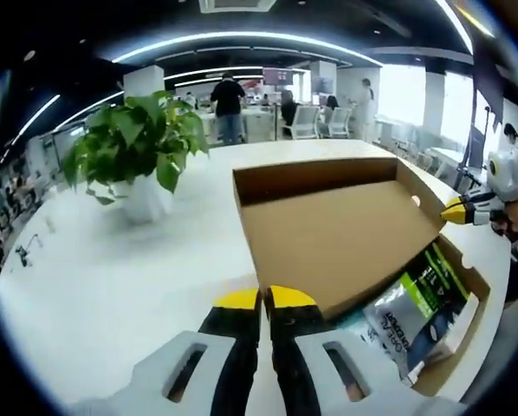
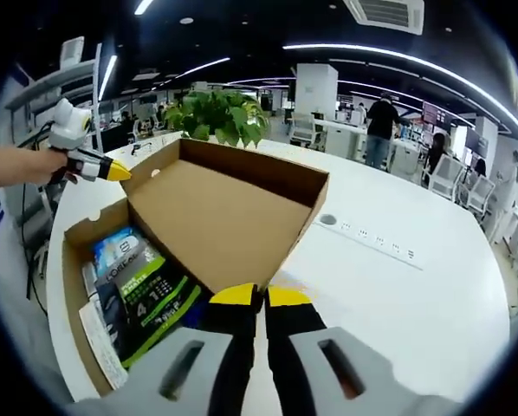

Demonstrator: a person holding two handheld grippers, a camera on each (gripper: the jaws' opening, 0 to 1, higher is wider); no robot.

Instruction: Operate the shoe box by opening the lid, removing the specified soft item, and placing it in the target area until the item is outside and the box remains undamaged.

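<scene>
Yellow-tipped jaws of the left gripper (image 1: pixel 264 299) come first, pressed together at the near edge of the raised lid (image 1: pixel 341 234), and it looks as if they pinch that edge, though the contact itself is hard to make out. Same story in the right gripper view: the right gripper (image 2: pixel 261 295) has its jaws nearly closed on the lid's front edge, cardboard between the tips. And the lid is up, tilted back over the box (image 1: pixel 462 334), which sits open on the white table (image 1: pixel 112 286). Inside lies the soft item, a green-and-black packet (image 2: pixel 151 303) with a blue-and-white pack (image 2: pixel 120 247) just beside it, both still in the box. Over in the left gripper view, the other gripper's yellow tip touches the far side of the lid near its corner. A potted plant (image 1: pixel 138 147) stands on the table beyond the box. A power strip (image 2: pixel 376 243) is set into the tabletop, apart from the box. People (image 1: pixel 229 104) stand among desks in the background.
</scene>
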